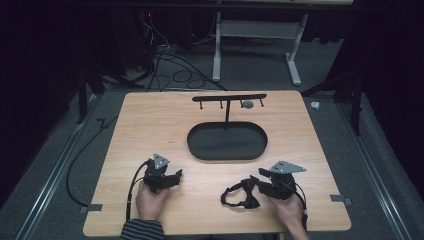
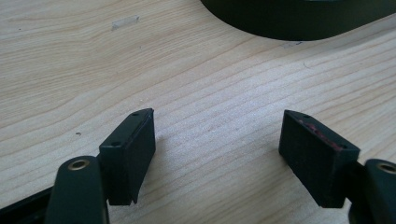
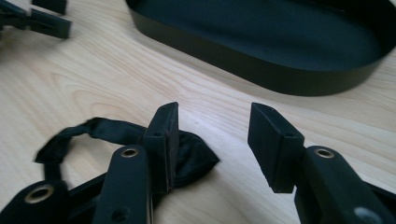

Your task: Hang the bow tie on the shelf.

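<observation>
On the worktop, the oval tray is set at the centre of the high view, and the hanger stand is raised just behind it, toward the upper middle of the frame. The bow tie is laid in the lower right of centre, well below the tray. The right claw is placed just beside the bow tie, at its upper right edge. The left claw is found in the lower left of centre, well apart from the bow tie. In the right gripper view, the bow tie is seen at lower left, the tray at the top.
</observation>
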The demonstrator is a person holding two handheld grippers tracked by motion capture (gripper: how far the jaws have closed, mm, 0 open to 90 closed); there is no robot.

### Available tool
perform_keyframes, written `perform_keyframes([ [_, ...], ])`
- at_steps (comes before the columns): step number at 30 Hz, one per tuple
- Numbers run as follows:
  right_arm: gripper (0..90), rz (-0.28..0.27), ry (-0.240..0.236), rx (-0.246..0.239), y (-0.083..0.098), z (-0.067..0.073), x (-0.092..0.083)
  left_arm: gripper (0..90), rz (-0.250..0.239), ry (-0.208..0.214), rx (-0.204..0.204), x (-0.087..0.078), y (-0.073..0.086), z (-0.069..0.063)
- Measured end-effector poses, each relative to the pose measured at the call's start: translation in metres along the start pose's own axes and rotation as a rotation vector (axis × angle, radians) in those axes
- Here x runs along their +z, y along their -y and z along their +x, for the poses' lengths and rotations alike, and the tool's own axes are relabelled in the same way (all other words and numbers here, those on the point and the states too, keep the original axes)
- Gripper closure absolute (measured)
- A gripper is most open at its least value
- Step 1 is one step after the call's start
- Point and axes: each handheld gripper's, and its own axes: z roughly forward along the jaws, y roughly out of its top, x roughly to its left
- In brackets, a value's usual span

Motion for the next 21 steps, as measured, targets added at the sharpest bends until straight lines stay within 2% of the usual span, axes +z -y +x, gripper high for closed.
perform_keyframes([
  [7,54.3,0.011,-0.063,-0.036,-0.003,0.015,0.006,27.6,0.000,0.000,0.000,0.000,0.000,0.000],
  [21,51.6,0.016,-0.131,-0.085,-0.006,0.032,0.017,27.5,0.000,0.000,0.000,0.000,0.000,0.000],
])
